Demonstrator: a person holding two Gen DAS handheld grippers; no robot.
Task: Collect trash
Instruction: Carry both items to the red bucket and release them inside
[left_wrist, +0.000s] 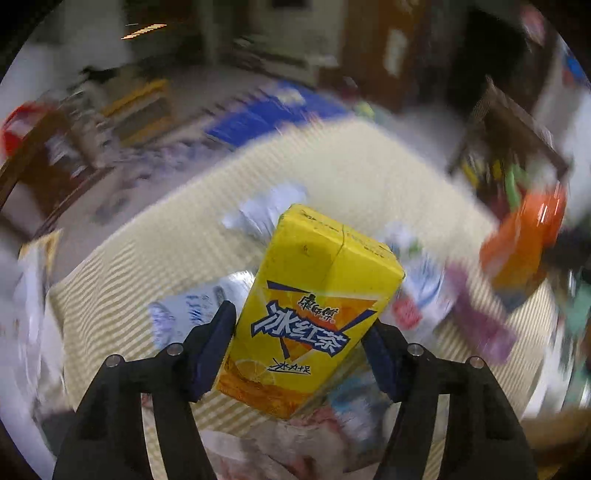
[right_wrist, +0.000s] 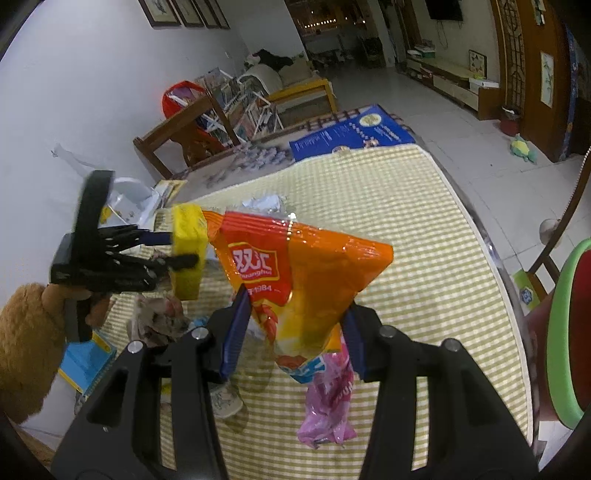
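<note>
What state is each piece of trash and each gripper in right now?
Yellow drink carton: clamped in the left gripper, lifted off the table.
Orange snack bag: pinched in the right gripper, crinkled.
Pink wrapper: lying on the checked tablecloth.
Crumpled paper: lying loose.

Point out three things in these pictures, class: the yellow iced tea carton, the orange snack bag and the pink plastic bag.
yellow iced tea carton (left_wrist: 306, 306): left wrist view, printed front face.
orange snack bag (right_wrist: 314, 266): right wrist view, middle of the bag's front.
pink plastic bag (right_wrist: 327, 402): right wrist view, crumpled hanging part.
</note>
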